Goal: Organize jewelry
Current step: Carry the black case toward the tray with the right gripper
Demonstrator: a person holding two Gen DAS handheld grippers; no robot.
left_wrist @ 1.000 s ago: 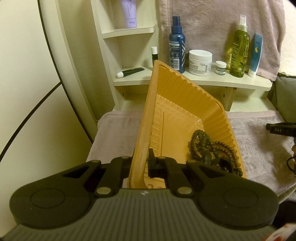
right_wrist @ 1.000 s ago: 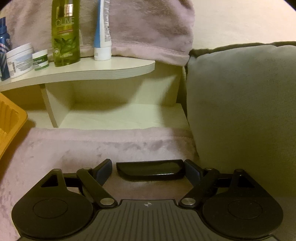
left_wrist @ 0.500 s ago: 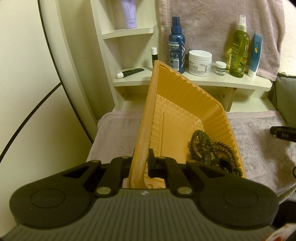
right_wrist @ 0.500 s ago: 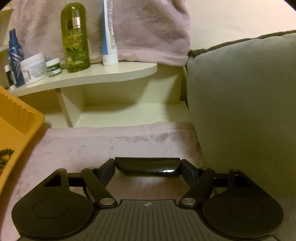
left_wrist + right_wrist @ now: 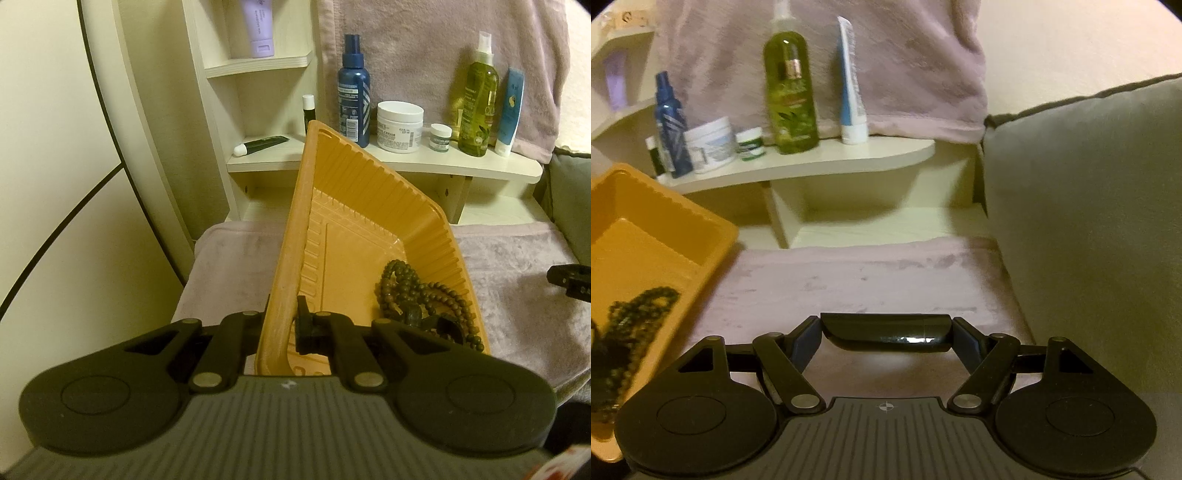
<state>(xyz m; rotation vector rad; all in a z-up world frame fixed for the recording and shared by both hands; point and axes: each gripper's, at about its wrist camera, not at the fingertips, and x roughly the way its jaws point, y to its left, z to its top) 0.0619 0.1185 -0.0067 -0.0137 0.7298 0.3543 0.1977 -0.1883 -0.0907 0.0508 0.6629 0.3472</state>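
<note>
My right gripper, clamped endwise on a dark bangle, has swung toward the orange tray (beads inside). My left gripper stays pinched on the tray's rim; drop-off looks near.

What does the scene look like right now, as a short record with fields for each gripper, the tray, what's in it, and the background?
left gripper: shut on the near rim of the orange tray
right gripper: shut on a glossy black bangle, held end to end
tray contents: dark beaded necklace
surface: pinkish towel
background: shelf with bottles, jars, tubes
right side: grey cushion
</note>
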